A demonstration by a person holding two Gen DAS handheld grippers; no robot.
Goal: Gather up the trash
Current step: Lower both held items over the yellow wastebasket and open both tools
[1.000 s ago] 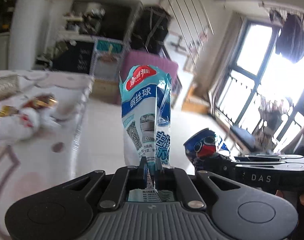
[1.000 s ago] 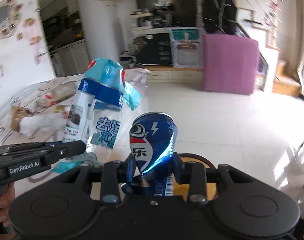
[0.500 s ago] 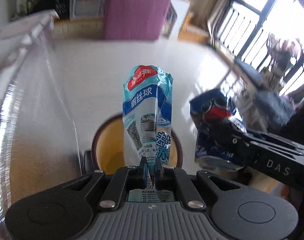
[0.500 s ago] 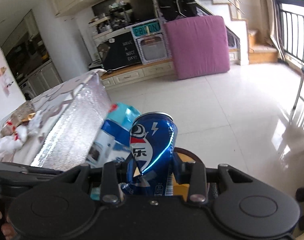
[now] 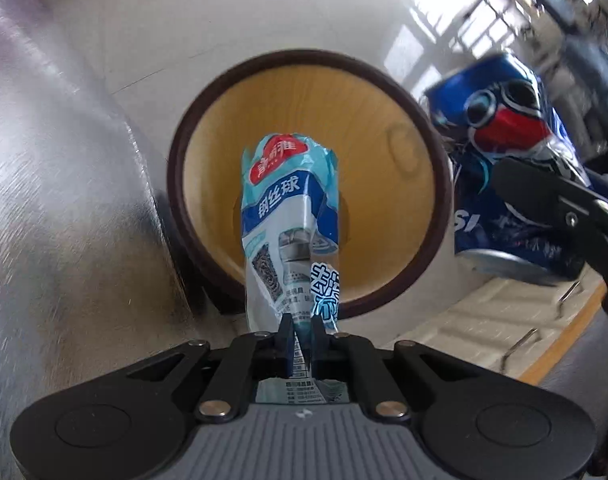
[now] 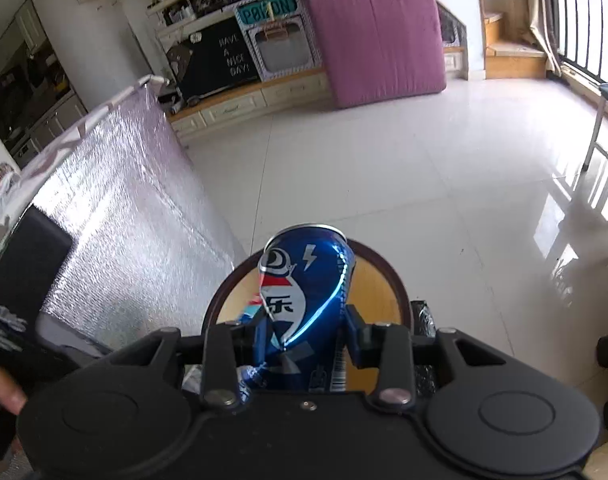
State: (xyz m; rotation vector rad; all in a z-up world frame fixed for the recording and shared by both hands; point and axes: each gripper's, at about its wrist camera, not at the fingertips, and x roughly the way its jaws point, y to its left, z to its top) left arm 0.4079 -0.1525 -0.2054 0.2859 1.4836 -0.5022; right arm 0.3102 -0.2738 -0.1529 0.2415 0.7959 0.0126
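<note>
While we are holding both pieces of trash over the floor beside the silver-draped table (image 6: pixel 115 216), we are looking down into the round bin (image 5: pixel 388 184), whose dark rim and yellow inside are filling the middle of the left wrist view. In that view the bin's mouth is lying straight ahead of the left hand-held gripper (image 5: pixel 301 326), which is pinching the lower end of the blue-and-white wrapper (image 5: pixel 289 216) with its jaws closed on it; the wrapper's long axis is running on along the fingers toward the opening. The right hand-held gripper (image 6: pixel 306 330) is clamping the dented blue can (image 6: pixel 304 292) across its body, the can standing upright between the jaws. From the left wrist view the can is hanging just outside the rim, so we are judging the left hand nearer to a clean drop.
</note>
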